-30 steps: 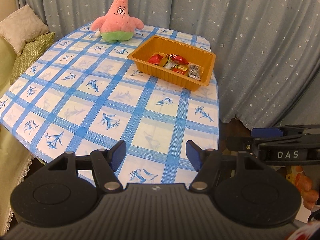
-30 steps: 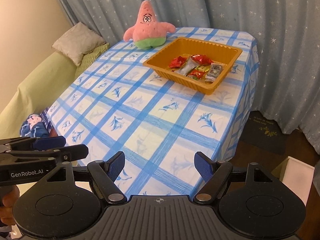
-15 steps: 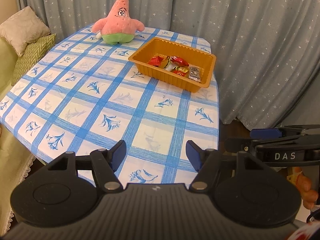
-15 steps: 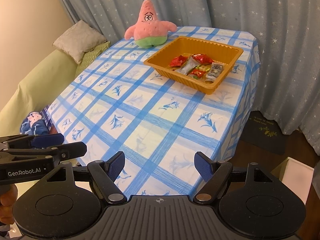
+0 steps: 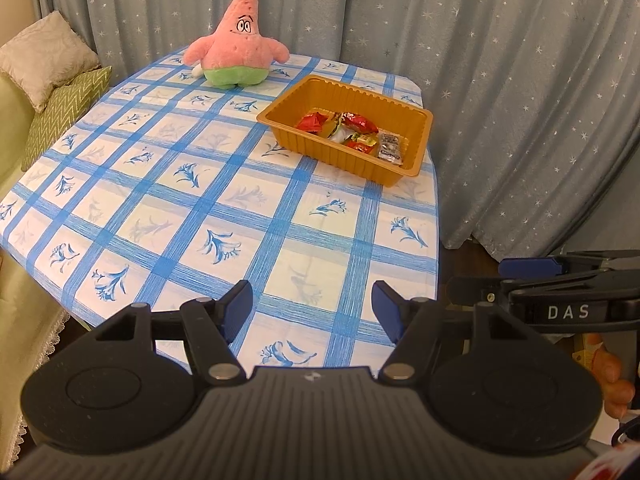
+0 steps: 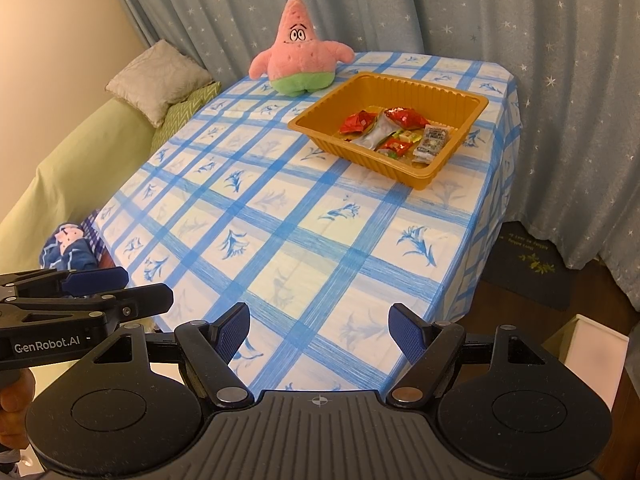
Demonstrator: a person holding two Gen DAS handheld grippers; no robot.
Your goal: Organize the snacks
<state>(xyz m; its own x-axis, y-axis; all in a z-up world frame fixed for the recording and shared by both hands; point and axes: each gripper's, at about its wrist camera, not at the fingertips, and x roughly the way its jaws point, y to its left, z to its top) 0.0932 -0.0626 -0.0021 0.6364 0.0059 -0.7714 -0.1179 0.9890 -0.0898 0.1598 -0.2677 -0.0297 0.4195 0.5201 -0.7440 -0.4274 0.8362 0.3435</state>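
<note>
Across the last second almost nothing has changed: the table (image 5: 248, 216) in its blue-checked cloth carries the same things, the pink plush star (image 5: 236, 50) at the far end and the orange tray (image 5: 416, 120) near the far right edge. The snacks (image 6: 394, 134) all lie inside that tray. The left hand-held gripper (image 5: 311, 306) and right hand-held gripper (image 6: 319, 330) hover over the near edge, released and empty, so the sorting looks finished.

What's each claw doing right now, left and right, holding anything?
Left claw: open, holding nothing, over the near table edge.
Right claw: open, holding nothing, also short of the orange tray.
</note>
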